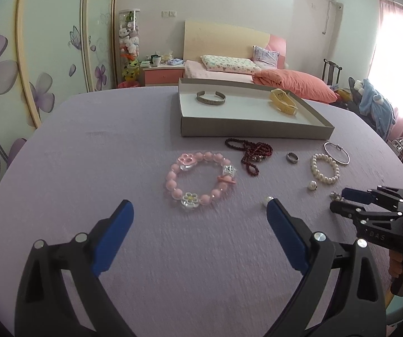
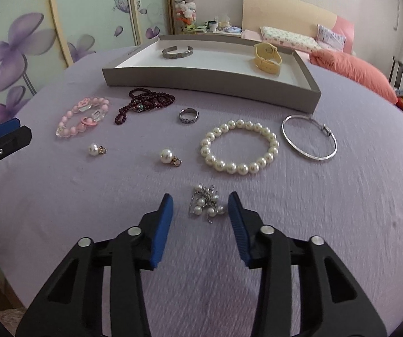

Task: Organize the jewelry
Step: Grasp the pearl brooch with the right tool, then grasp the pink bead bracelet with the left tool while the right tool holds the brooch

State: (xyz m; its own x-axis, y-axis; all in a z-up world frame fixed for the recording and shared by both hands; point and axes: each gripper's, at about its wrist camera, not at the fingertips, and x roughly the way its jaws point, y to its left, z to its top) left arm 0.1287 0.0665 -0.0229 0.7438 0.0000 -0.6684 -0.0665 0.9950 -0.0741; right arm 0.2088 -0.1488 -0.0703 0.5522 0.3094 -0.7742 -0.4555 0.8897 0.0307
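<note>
A grey tray [image 1: 252, 131] [image 2: 209, 80] holds a silver cuff [image 1: 211, 98] [image 2: 177, 51] and a yellow watch [image 1: 282, 102] [image 2: 267, 56]. On the purple cloth lie a pink bead bracelet [image 1: 198, 181] [image 2: 82, 118], dark red beads [image 1: 250, 151] [image 2: 145, 102], a ring [image 1: 292, 157] [image 2: 189, 116], a pearl bracelet [image 1: 325, 168] [image 2: 239, 150], a thin bangle [image 1: 337, 149] [image 2: 309, 137], two pearl earrings [image 2: 97, 149] [image 2: 169, 157] and a pearl brooch [image 2: 207, 203]. My left gripper [image 1: 200, 210] is open just before the pink bracelet. My right gripper [image 2: 200, 200] is open around the brooch.
The round table's edge [image 1: 47, 118] curves at left and far side. A wardrobe with flower doors [image 1: 10, 64] stands to the left; a bed [image 1: 257, 67] lies behind. The right gripper also shows in the left wrist view [image 1: 355, 199].
</note>
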